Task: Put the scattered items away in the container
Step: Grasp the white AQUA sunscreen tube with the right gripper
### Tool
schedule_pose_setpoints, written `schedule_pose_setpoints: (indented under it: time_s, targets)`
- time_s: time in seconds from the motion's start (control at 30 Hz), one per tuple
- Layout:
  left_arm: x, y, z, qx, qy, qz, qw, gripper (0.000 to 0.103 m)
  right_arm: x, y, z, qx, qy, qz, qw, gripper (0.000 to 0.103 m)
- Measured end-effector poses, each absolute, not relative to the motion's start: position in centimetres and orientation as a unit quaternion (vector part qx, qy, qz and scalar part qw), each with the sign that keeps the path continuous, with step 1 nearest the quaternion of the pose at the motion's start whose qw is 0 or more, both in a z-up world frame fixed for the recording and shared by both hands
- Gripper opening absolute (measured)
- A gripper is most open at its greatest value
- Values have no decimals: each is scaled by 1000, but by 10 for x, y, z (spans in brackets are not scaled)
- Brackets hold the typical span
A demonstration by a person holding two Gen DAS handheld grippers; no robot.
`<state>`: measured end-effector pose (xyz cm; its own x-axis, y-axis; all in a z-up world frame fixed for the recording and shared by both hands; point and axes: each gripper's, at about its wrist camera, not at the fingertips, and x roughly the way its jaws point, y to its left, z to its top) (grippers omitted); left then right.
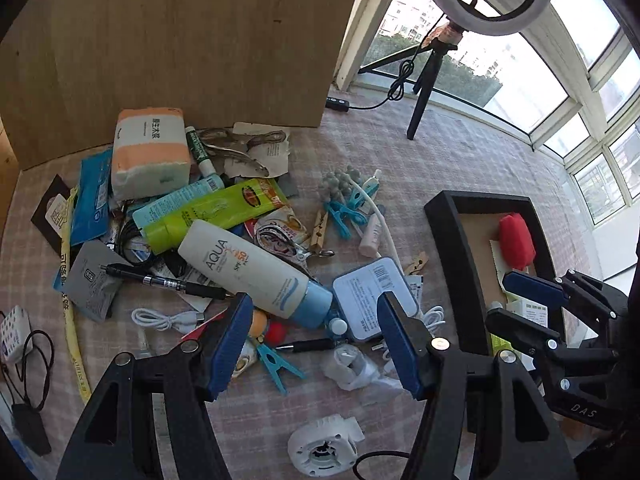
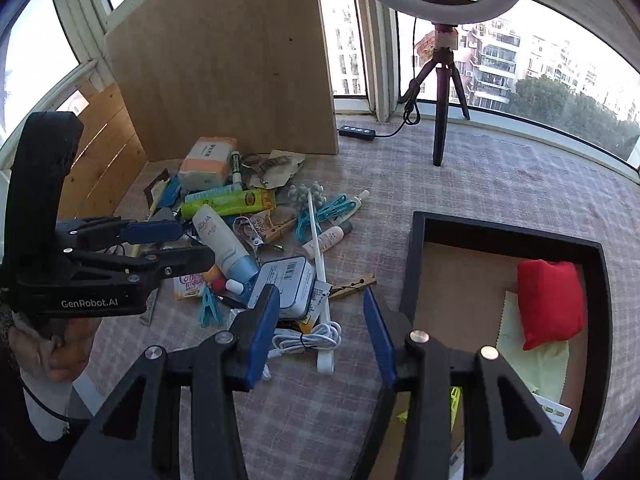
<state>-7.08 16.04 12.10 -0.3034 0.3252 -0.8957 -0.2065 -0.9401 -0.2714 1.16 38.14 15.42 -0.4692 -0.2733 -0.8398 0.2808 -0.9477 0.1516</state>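
Note:
A pile of scattered items lies on the checked cloth: a white AQUA bottle (image 1: 248, 272) (image 2: 222, 244), a green tube (image 1: 212, 212), a tissue pack (image 1: 150, 152), a blue-white box (image 1: 372, 300) (image 2: 286, 282), pegs, pens and cables. The black container (image 1: 452, 260) (image 2: 416, 268) at the right holds a red pouch (image 1: 516, 240) (image 2: 550, 304) and papers. My left gripper (image 1: 316, 320) (image 2: 188, 242) is open and empty, above the bottle's blue cap. My right gripper (image 2: 320, 320) (image 1: 508, 300) is open and empty, between pile and container.
A wooden board (image 1: 180, 40) stands behind the pile. A ring light on a tripod (image 2: 440, 80) stands at the back with its cable and switch (image 2: 356, 132). A white round device (image 1: 324, 444) lies near the front. Windows run along the far side.

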Motion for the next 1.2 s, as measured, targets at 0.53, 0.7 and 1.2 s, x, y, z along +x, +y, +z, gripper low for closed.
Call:
schedule_pose_setpoints:
  time_s: [0.53, 0.7, 1.2]
  targets:
    - [-114, 114, 48, -621, -188, 753, 114, 58, -64, 256, 66, 567, 115, -766, 279, 42]
    - [-118, 120, 40, -624, -192, 747, 121, 58, -73, 252, 51, 582, 90, -751, 298, 41]
    - [-124, 134, 27, -629, -185, 744, 132, 40, -88, 250, 23, 608, 22, -733, 305, 49]
